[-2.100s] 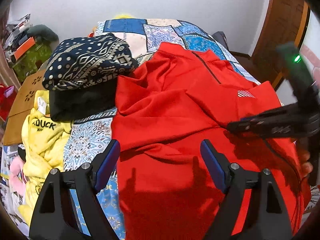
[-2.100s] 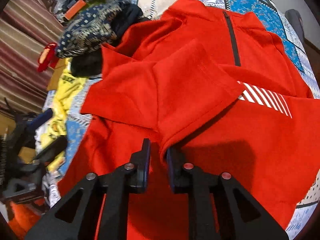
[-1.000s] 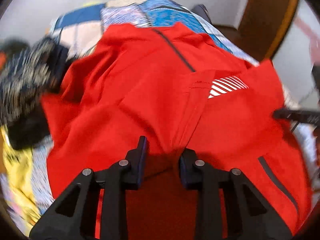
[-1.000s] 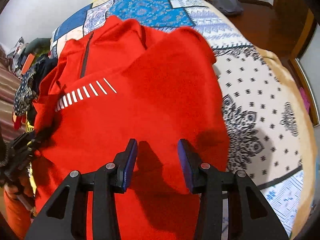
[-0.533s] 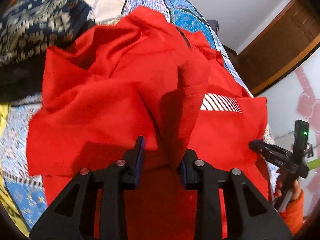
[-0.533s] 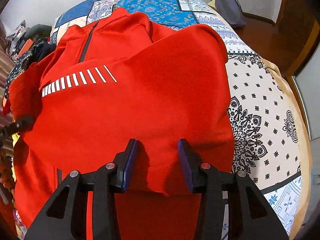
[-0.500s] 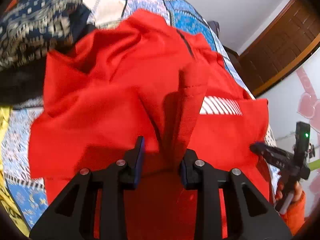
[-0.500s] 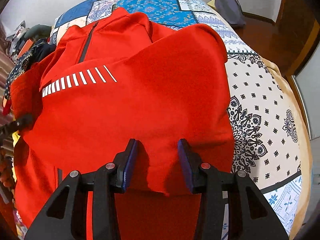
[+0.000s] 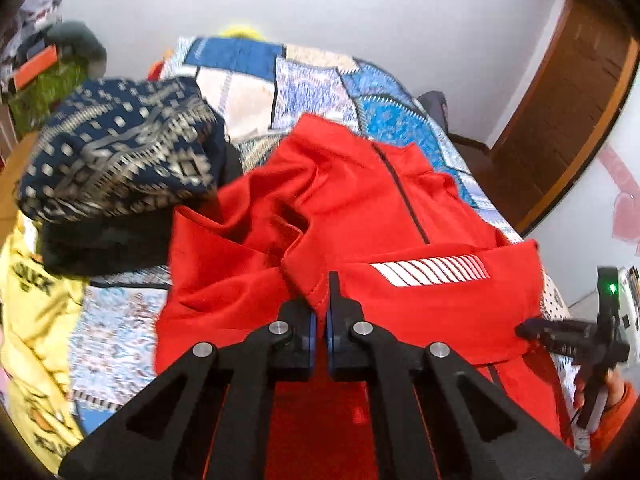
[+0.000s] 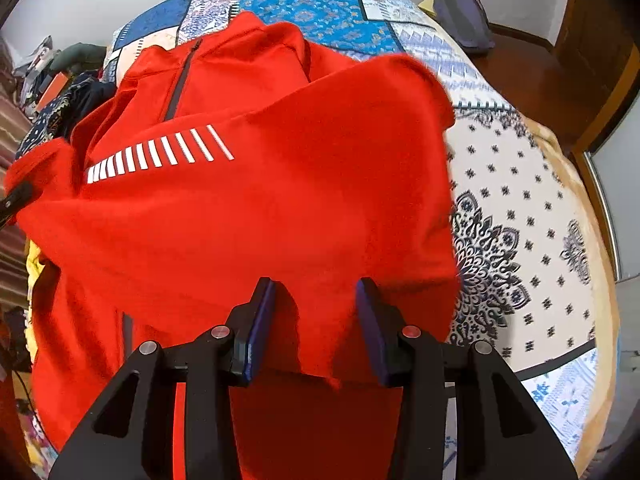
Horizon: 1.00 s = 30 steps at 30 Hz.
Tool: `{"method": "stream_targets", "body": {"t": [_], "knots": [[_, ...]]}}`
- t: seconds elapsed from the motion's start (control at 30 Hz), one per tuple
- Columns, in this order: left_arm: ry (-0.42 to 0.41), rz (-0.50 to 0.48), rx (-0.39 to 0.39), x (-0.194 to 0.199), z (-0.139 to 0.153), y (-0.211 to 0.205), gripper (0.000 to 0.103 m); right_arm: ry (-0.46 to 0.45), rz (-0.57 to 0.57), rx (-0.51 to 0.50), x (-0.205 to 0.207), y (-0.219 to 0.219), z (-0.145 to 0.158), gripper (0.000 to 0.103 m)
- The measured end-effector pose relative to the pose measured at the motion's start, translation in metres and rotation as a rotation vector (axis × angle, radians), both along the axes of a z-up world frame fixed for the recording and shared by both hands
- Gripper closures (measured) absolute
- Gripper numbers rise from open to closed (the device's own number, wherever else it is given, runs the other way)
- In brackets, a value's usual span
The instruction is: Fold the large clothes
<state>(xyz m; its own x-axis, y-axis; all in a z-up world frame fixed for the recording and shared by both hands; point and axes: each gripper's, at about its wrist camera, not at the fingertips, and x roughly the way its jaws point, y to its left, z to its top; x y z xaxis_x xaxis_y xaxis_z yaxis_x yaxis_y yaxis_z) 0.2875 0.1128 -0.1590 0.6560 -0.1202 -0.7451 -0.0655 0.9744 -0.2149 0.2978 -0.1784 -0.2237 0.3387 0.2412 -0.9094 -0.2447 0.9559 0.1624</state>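
A large red zip-neck jacket (image 9: 360, 204) with white reflective stripes (image 9: 432, 270) lies spread on a patchwork bedspread (image 9: 320, 84). My left gripper (image 9: 320, 304) is shut on a fold of the jacket's red fabric at its left side. My right gripper (image 10: 316, 308) is open, its jaws on either side of a raised fold of the jacket (image 10: 260, 184) at its right edge. The right gripper also shows in the left wrist view (image 9: 532, 330) at the jacket's right edge.
A folded navy patterned garment (image 9: 116, 152) on a black one sits left of the jacket. A yellow garment (image 9: 28, 304) lies at the bed's left edge. A white patterned bedspread area (image 10: 528, 220) lies right of the jacket. A wooden door (image 9: 560, 120) stands at right.
My left gripper has closed fully on the red fabric and drawn back toward the near left of the jacket. My right gripper has stayed open at the jacket's right edge.
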Motion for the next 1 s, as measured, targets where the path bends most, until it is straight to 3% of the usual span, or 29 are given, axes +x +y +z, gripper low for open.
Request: {"method": "stream_targets", "body": {"t": [0.1,0.27,0.4,0.53,0.67,0.8,0.93,1.0], "knots": [[-0.054,0.004,0.042,-0.018,0.018,0.005,0.1,-0.053,0.028,-0.04,-0.003,0.008,0.009,0.064],[-0.069,0.028,0.153,-0.037,0.019,0.015,0.099,-0.007,0.063,-0.063,-0.005,0.021,-0.01,0.064],[0.065,0.046,0.205,-0.04,-0.021,0.026,0.09,-0.017,0.049,-0.061,-0.006,0.021,-0.013,0.064],[0.169,0.113,0.299,-0.049,-0.057,0.041,0.068,0.018,0.022,-0.017,-0.003,0.014,-0.014,0.064],[0.267,0.171,0.324,-0.058,-0.08,0.066,0.065,0.034,0.017,-0.016,-0.002,0.012,-0.012,0.064],[0.251,0.166,0.318,-0.06,-0.061,0.079,0.064,-0.014,0.035,-0.07,-0.002,0.015,0.007,0.064],[0.158,0.137,0.328,-0.051,-0.024,0.073,0.045,-0.086,0.032,-0.061,0.006,0.014,0.034,0.064],[0.098,0.109,0.333,-0.043,-0.004,0.063,0.041,-0.128,0.029,-0.046,0.013,0.014,0.05,0.064]]}}
